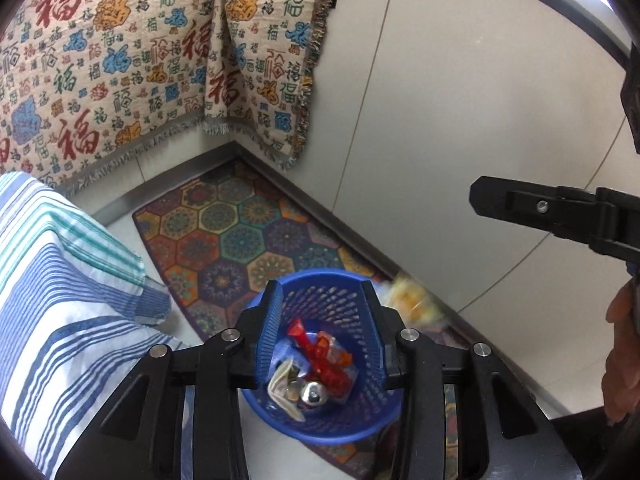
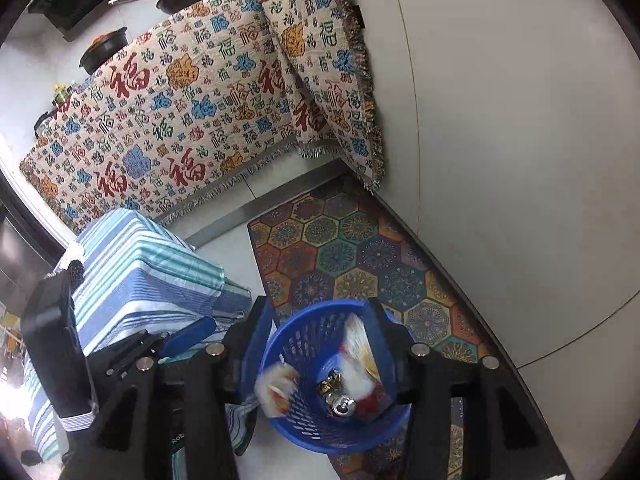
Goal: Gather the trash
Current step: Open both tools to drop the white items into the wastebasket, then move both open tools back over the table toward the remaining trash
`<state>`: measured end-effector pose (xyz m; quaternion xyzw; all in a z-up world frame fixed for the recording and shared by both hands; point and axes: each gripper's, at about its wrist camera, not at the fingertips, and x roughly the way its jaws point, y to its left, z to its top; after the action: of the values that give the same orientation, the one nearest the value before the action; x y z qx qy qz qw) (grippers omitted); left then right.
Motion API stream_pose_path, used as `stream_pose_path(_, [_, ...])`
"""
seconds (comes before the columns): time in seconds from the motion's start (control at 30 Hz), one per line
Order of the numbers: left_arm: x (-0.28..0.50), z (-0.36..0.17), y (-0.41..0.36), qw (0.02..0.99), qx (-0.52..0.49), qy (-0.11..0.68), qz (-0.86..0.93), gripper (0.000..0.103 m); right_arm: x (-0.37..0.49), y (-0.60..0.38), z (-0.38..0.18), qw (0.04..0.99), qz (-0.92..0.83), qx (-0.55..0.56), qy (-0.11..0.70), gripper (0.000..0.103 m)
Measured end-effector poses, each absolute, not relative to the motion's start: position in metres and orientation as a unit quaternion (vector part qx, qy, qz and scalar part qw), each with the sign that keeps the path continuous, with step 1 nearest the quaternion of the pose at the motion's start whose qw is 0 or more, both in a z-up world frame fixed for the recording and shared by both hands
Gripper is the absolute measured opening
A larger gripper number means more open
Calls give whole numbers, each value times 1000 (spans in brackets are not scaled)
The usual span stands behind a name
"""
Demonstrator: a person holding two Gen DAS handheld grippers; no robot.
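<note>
Both the left gripper (image 1: 320, 332) and right gripper (image 2: 320, 344) hang part-open and empty above the blue basket (image 1: 320, 424), wrappers (image 2: 360, 356) dropping between the fingers onto a can (image 2: 343, 405), so collecting looks nearly done.

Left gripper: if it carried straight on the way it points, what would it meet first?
Most likely the trash lying in the blue basket: the left gripper looks down into its mouth, fingers open with nothing between. Depth is unclear, so the basket's rim might come first.
</note>
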<state>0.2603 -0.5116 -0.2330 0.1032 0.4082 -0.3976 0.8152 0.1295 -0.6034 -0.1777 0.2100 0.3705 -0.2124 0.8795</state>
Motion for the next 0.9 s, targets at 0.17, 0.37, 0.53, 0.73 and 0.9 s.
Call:
stream_pose_path(0.17, [259, -217, -495, 828, 85, 389, -394, 47, 128, -595, -165, 894, -205, 197, 347, 49])
stream_pose_path(0.37, [249, -186, -438, 850, 73, 364, -375, 64, 136, -565, -145, 914, -200, 141, 324, 51])
stream_pose_path(0.53, [240, -182, -350, 864, 78, 377, -325, 70, 154, -518, -138, 931, -167, 84, 313, 54])
stream_pose_path(0.73, [249, -193, -231, 879, 78, 412, -225, 70, 188, -440, -153, 939, -79, 57, 331, 54])
stream_pose_path(0.9, [276, -191, -128, 895, -6, 429, -125, 70, 214, -361, -180, 931, 6, 30, 363, 54])
